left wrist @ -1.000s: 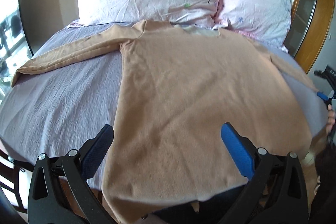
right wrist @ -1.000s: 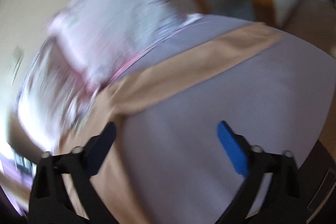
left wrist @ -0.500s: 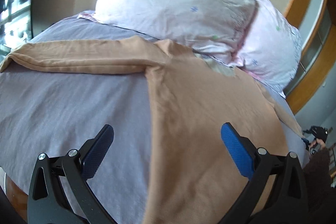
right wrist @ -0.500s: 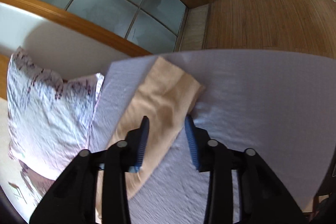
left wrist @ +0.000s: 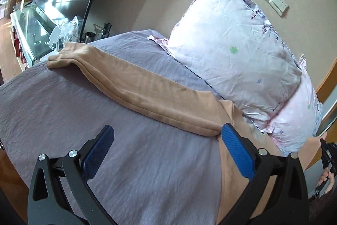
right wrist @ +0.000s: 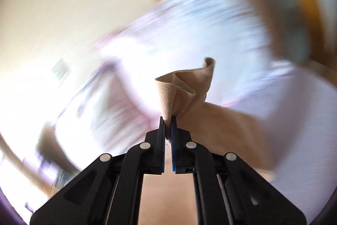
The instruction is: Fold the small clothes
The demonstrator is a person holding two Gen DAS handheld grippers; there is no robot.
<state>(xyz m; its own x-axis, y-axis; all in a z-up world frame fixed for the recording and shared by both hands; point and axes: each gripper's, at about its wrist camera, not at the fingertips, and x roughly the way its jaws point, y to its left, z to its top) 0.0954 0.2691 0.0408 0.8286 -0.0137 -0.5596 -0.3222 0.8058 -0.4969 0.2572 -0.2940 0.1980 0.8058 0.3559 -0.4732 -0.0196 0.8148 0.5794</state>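
A tan long-sleeved top (left wrist: 233, 166) lies on the lilac bedsheet (left wrist: 63, 111). Its left sleeve (left wrist: 134, 88) stretches out flat toward the bed's far left edge. My left gripper (left wrist: 166, 147) is open and empty, hovering over the sheet just below the sleeve's armpit. My right gripper (right wrist: 167, 119) is shut on the cuff of the right sleeve (right wrist: 185, 88) and holds it lifted off the bed; the rest of that sleeve (right wrist: 227, 130) trails down to the right. The right wrist view is heavily blurred.
Two white floral pillows (left wrist: 231, 39) lean against the wall behind the top. A side table with small items (left wrist: 92, 33) and a glass case (left wrist: 35, 24) stand past the bed's left edge. The person's other hand (left wrist: 324, 161) shows at far right.
My right gripper has closed on the right sleeve's cuff and lifted it, swinging fast. My left gripper has moved left, from over the body toward the left sleeve, still open.
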